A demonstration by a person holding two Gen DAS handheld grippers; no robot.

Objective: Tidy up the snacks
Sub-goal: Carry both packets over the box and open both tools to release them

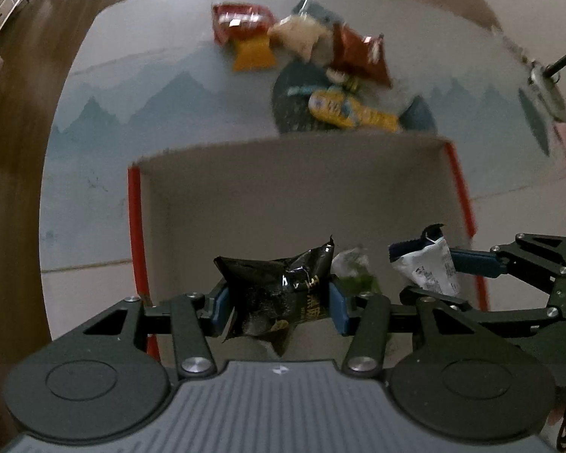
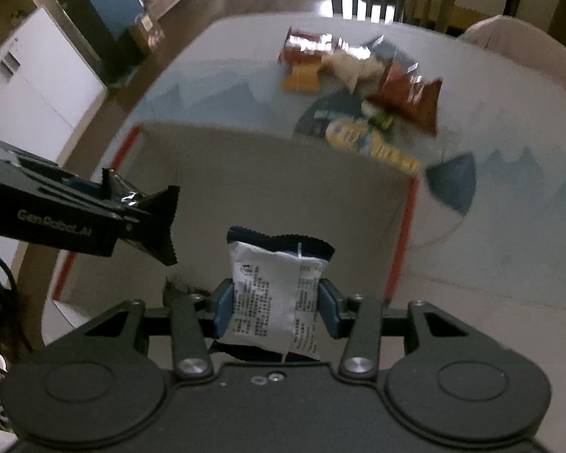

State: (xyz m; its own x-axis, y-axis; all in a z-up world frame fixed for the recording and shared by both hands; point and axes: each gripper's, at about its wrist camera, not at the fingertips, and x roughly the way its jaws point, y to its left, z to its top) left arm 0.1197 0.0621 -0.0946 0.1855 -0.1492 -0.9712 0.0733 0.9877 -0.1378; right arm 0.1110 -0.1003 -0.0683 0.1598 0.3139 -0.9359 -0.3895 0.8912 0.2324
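On the worktop (image 1: 94, 151) sits an open box (image 1: 283, 196). Left tongs (image 1: 279, 302) squeeze a black packet (image 1: 279, 287), and right tongs (image 2: 275, 302) squeeze a white packet (image 2: 275, 294), both over it. Next, I think, both tongs must open to drop them in.

Box (image 1: 283, 204) interior lying mostly bare, giving open room across its middle and far end; red-edged side walls (image 1: 134, 226) closing it in left and right. Left tool (image 1: 279, 304) and right tool (image 2: 275, 305) crowding the near end side by side, a black packet (image 1: 279, 283) and a white packet (image 2: 275, 294) filling their jaws. A green-and-clear wrapper (image 1: 354, 270) sitting in the gap between them. Beyond the far wall, a snack pile (image 1: 305, 56) blocking the centre of the bench (image 1: 105, 120); left stretch of bench lying free.
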